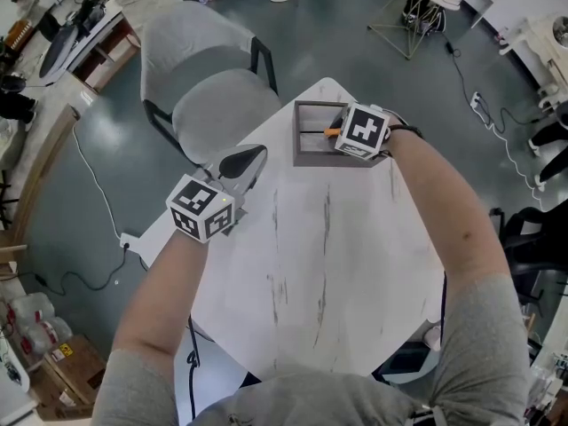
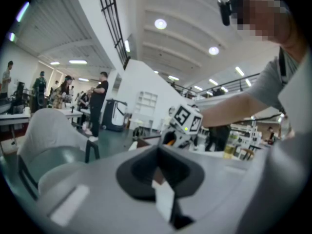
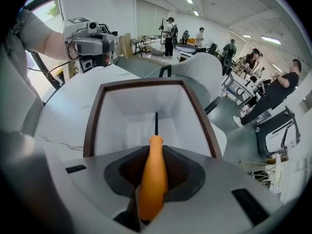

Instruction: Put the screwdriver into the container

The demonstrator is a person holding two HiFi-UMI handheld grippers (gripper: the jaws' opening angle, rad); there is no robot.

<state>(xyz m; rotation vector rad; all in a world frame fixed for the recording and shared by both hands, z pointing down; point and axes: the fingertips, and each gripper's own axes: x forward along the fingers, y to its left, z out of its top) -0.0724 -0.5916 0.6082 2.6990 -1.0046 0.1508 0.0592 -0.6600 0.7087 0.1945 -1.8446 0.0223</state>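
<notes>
**Screwdriver (image 3: 153,162) above the container (image 3: 90,126)**

We see the right gripper (image 3: 151,199) with its jaws closed on the orange handle. The dark shaft points into the open, brown-rimmed container on the white bench (image 1: 337,273). The left gripper (image 2: 158,182) is at the bench edge, its 2 jaws together and empty.

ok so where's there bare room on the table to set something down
The table is bare through its middle and near side, between the left gripper and the right arm. The strip between left gripper and container is free too. Only the far corner is crowded: the right gripper holds the screwdriver at the container.
</notes>
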